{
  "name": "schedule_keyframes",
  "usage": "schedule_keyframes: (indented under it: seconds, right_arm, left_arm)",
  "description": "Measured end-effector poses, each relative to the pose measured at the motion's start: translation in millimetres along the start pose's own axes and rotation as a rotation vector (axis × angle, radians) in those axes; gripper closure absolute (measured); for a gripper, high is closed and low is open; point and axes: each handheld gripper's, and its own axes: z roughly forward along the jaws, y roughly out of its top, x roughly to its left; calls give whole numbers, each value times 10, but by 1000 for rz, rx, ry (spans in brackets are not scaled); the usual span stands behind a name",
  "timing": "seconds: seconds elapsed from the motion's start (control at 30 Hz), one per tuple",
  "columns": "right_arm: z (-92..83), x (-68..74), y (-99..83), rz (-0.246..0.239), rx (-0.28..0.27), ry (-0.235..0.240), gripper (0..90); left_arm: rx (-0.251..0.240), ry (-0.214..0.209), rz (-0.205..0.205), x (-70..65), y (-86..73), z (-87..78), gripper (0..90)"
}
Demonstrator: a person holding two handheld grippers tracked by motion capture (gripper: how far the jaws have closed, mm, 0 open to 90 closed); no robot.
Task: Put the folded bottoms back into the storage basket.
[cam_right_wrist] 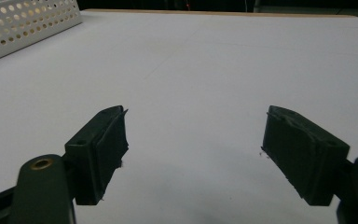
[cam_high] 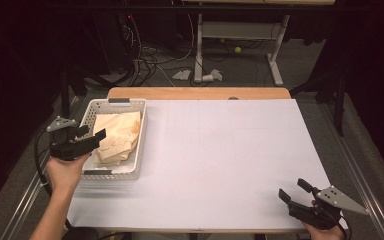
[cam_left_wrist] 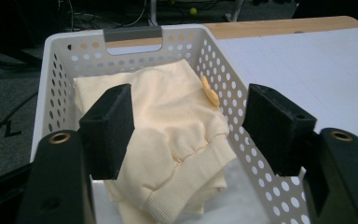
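The left gripper sits at the left edge of the high view, its jaws apart and clamped on nothing. In the left gripper view the two black pads stand wide on either side of a folded cream garment, above it and not pressing on it; whether they brush the cloth cannot be told. The garment lies inside a white perforated basket, which stands at the left of the white table, near its far edge. The basket's right wall rises just beside the right pad, and a grey handle tops the far wall. A small orange-yellow patch shows on the garment toward that right wall.

The right gripper rests low at the lower right of the high view, well apart from the basket, with its jaws spread and nothing between them. In the right gripper view bare tabletop lies between its pads, and a corner of the basket shows at the upper left.

Beyond the table's wooden far edge, another desk's white legs and loose cables stand on the dark floor.
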Motion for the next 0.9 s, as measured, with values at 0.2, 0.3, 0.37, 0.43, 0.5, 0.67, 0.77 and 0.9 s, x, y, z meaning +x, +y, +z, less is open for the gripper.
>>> schedule_keyframes:
  seconds: [0.2, 0.3, 0.37, 0.43, 0.5, 0.67, 0.77, 0.9]
  right_arm:
    - [-1, -2, 0, 0, 0, 0, 226]
    - [0, -1, 0, 1, 0, 0, 226]
    - [0, 1, 0, 1, 0, 0, 226]
    - [0, -1, 0, -1, 0, 0, 226]
    - [-1, 1, -1, -1, 0, 0, 226]
    - [-2, 0, 0, -1, 0, 0, 226]
    - [-2, 0, -1, -1, -1, 0, 226]
    - [-1, 1, 0, -2, 0, 0, 226]
  left_arm:
    - [-3, 2, 12, -27, -33, -27, 316]
    - [-8, -5, 12, -37, -52, -48, 303]
    - [-14, -6, 14, -49, -67, -64, 299]
    - [-16, -9, 18, -62, -83, -78, 293]
    - [-16, -11, 20, -68, -91, -82, 291]
    - [-19, -19, 24, -88, -125, -105, 287]
    - [-22, -21, 29, -96, -156, -131, 286]
    - [-29, -22, 25, -96, -204, -162, 286]
